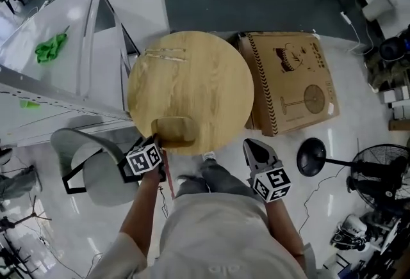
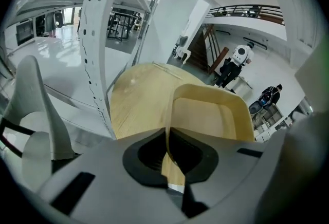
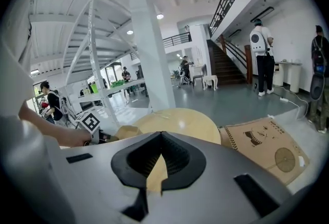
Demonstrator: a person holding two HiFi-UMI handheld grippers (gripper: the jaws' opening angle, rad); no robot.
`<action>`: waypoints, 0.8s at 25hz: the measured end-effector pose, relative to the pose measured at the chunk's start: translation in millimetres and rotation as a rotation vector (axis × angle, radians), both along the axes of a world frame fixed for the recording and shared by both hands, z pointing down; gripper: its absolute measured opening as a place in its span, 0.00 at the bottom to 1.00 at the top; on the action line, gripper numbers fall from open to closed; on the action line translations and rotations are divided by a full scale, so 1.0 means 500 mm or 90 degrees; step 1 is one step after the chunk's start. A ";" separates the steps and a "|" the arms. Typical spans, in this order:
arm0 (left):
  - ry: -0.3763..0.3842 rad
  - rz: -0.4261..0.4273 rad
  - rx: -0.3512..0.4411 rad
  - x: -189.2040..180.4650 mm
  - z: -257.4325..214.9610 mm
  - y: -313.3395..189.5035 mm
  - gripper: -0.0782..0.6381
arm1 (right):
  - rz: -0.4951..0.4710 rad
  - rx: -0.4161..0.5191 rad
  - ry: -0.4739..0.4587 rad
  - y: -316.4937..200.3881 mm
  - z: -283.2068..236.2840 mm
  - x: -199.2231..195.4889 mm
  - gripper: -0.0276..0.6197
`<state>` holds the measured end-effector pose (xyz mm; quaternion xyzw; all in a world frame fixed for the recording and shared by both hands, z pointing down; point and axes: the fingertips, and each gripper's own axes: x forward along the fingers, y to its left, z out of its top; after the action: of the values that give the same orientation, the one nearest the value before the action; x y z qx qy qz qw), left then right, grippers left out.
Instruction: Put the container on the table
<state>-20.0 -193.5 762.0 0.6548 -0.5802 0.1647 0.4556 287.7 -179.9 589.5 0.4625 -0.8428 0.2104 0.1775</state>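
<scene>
Left claw (image 2: 166, 142) clamps container (image 2: 205, 117) by rim.

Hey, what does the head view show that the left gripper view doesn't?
Head view only: the cardboard box, the fan and the right gripper. Left gripper view only: a staircase, plus a close look at the left gripper shut on a wall of the container. Both: the container, the round wooden table and the grey chair.

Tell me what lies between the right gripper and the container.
The head view shows only bare wood of the round table between the container and the right gripper.
</scene>
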 end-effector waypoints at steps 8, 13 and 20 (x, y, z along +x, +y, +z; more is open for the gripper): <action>-0.037 -0.008 -0.050 0.007 0.068 -0.033 0.14 | 0.024 -0.018 0.007 -0.011 0.025 0.059 0.08; -0.049 0.000 -0.074 0.012 0.096 -0.035 0.14 | 0.030 -0.022 0.010 -0.015 0.032 0.068 0.08; -0.066 0.000 -0.091 0.018 0.108 -0.035 0.17 | 0.030 -0.023 0.010 -0.019 0.031 0.079 0.08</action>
<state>-10.8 -211.1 816.2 0.6110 -0.5896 0.2393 0.4709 327.0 -189.6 605.2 0.4806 -0.8263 0.2261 0.1873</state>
